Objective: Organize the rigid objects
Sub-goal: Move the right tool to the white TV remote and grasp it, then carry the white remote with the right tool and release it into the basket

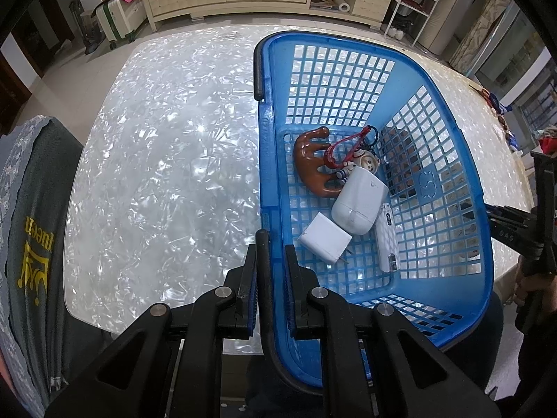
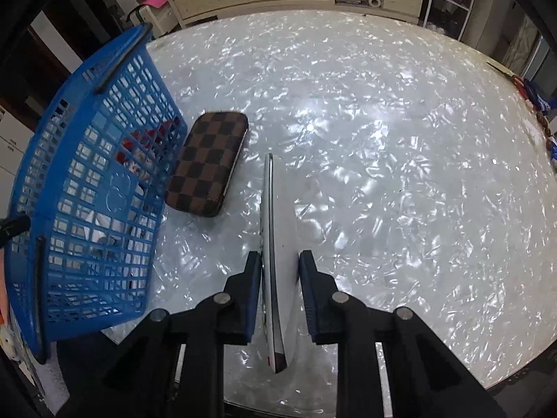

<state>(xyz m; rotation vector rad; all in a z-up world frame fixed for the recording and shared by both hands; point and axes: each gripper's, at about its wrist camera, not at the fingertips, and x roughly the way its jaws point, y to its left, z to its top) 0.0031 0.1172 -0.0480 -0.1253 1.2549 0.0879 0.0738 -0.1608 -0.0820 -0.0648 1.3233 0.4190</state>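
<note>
So the left hand-held gripper (image 1: 271,271) is clamped on the blue basket (image 1: 449,160) rim, tilting it, while the right hand-held gripper (image 2: 280,289) pinches a thin white remote (image 2: 275,250) edge-up above the surface (image 2: 383,139). I'd keep the basket steady and lower the remote in gently, clear of the checkered case (image 2: 208,163).

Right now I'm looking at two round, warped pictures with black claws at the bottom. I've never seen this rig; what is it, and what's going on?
No robot here: a person carries a hand-held two-finger gripper in each hand, and a wide-angle camera on each looks along its fingers.

The left wrist view shows the left gripper closed on the rim and black handle of a blue basket. Inside lie a brown wooden piece, a small toy figure keychain, a white case, a white charger and a white stick.

The right wrist view shows the right gripper holding a thin white device edge-up over the shiny table. A checkered brown case lies beside the basket.
</note>
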